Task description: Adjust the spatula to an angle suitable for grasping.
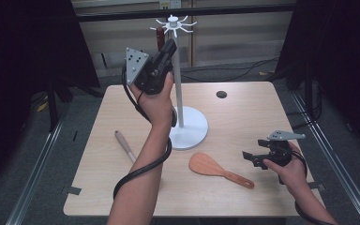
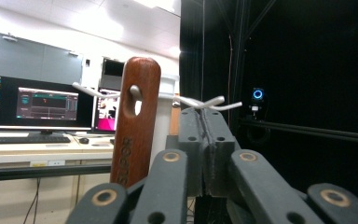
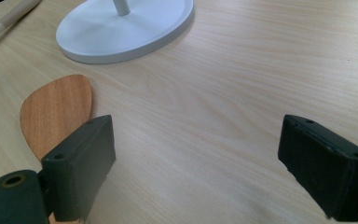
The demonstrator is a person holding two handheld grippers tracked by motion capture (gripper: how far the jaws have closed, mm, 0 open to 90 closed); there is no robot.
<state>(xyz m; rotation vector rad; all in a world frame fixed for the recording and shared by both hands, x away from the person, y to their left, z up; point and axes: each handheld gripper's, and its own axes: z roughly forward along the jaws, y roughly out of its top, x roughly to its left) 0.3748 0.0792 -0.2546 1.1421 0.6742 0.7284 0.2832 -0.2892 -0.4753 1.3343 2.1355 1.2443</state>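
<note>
A white stand [image 1: 181, 84] with hooks [image 1: 174, 23] at its top rises from a round base [image 1: 190, 133] on the table. A dark wooden handle [image 2: 135, 126] hangs with a hook through its hole; in the high view the handle [image 1: 160, 36] hangs left of the pole. My left gripper [image 1: 170, 46] is raised beside it, and in its own view the left gripper [image 2: 204, 119] is shut with nothing between its pads, just right of the handle. My right gripper [image 1: 249, 158] rests low and open; in its own view the right gripper [image 3: 198, 140] is over bare table beside a wooden paddle [image 1: 215, 168].
The paddle's blade [image 3: 58, 109] lies by the right gripper's left jaw. A light wooden stick [image 1: 124, 146] lies on the table left of the base. A round hole [image 1: 221, 94] sits near the table's far edge. Dark curtains stand at both sides.
</note>
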